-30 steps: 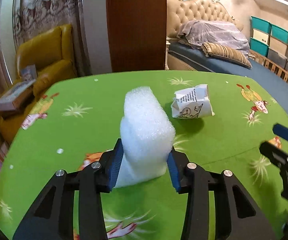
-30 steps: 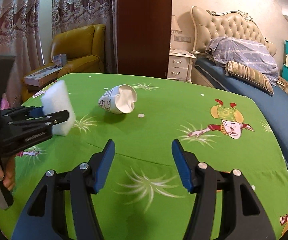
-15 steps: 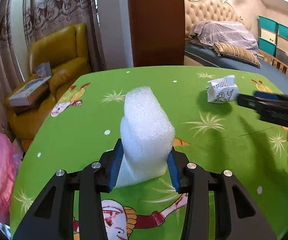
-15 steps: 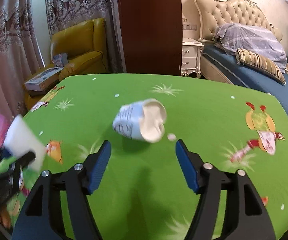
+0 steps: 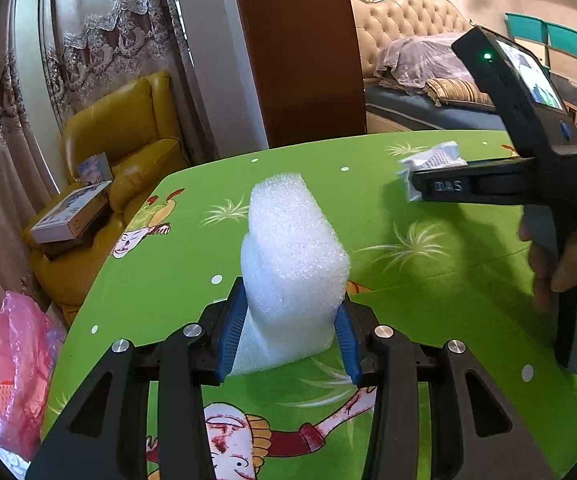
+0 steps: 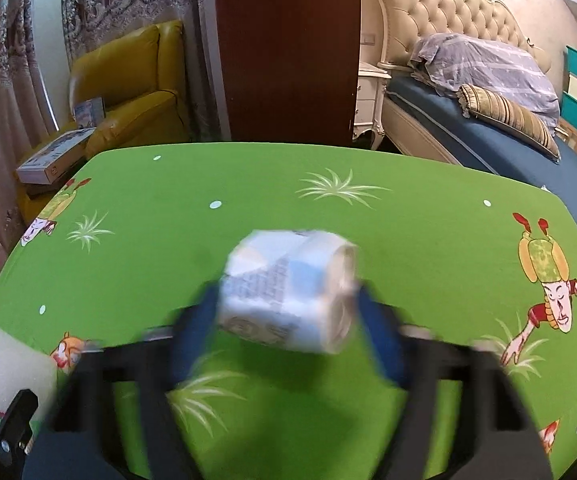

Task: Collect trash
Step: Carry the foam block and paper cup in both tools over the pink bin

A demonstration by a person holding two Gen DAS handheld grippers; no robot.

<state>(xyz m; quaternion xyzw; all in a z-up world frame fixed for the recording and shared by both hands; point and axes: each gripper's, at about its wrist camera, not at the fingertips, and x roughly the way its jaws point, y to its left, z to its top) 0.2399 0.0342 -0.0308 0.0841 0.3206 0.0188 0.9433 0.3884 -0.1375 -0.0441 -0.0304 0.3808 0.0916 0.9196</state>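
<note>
I've got the left gripper pinching a white foam block between its blue pads, block standing upright above the green tablecloth. Right gripper is blurred in its own cam; its jaws are closing w/ the crumpled paper cup between them, blue pads right at the cup's sides, but I can't tell if they press it yet. Cup lies on its side near the table's middle. From the left cam I see the right gripper side-on, a hand on its handle, cup at its tip. Pink plastic bag sits off the table's left edge, yellow armchair behind it.
</note>
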